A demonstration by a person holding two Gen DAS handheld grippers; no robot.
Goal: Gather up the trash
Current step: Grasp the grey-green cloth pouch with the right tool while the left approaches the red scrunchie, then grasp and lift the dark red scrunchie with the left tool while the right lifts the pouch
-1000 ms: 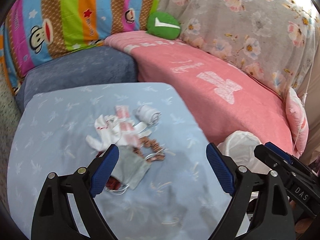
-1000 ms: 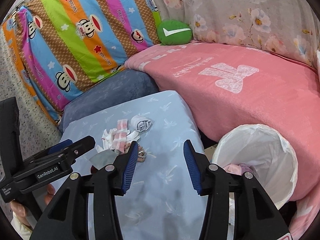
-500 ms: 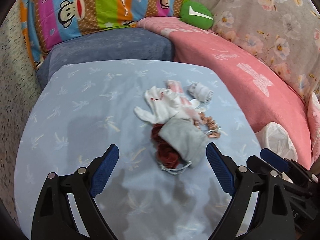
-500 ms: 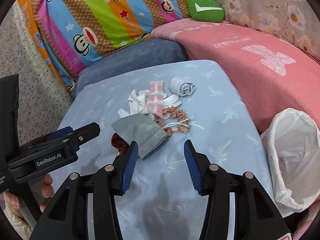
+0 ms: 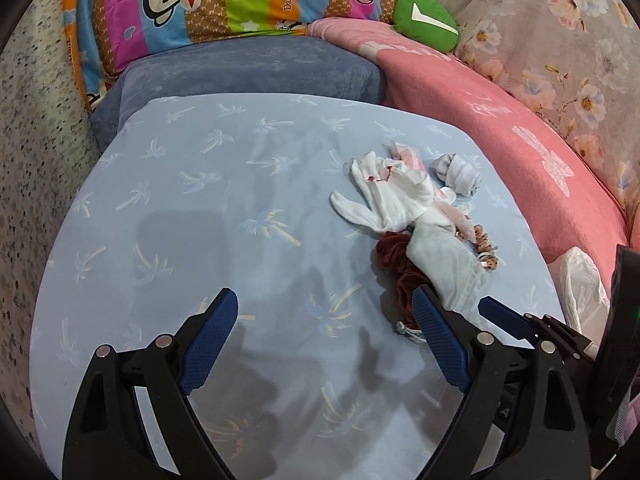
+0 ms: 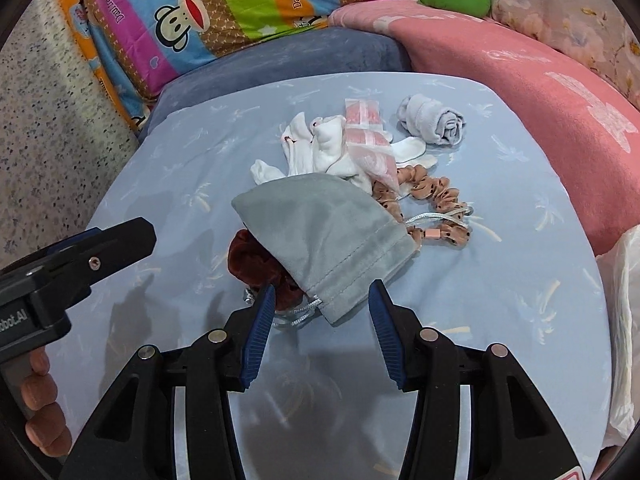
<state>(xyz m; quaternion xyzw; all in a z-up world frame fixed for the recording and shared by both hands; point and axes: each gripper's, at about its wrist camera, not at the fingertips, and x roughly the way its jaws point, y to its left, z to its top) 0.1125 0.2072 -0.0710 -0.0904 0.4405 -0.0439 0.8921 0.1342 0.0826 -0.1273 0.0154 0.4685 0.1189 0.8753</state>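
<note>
The right wrist view looks closely down on the heap of trash on the light blue surface [image 6: 168,184]: a grey drawstring pouch [image 6: 324,236] lies on top of a dark red scrunchie [image 6: 256,264], with white gloves [image 6: 316,152], a pink-and-white wrapper [image 6: 368,140], a brown spotted scrunchie [image 6: 436,200] and a rolled grey sock [image 6: 432,120] behind it. The right hand-held gripper [image 6: 322,330] hovers with its jaws apart, and the pouch's near corner and cord reach into the gap between the blue pads; whether they touch cannot be told. The left wrist view shows the same heap from farther off and to the right of centre, the white gloves [image 5: 388,196] plainest there and the grey pouch [image 5: 448,264] partly hidden behind the right finger of the left hand-held gripper [image 5: 324,344], whose jaws stand wide apart over bare cloth, well apart from the heap. Only this view shows the broad bare stretch of surface [image 5: 192,208] to the left. A white trash bag [image 5: 580,284] peeks past the surface's right edge in both views, cut off by the frame in the right one [image 6: 624,320]. The heap lies nearer the right edge than the left. Pink, blue and striped cushions crowd the far edge.
</note>
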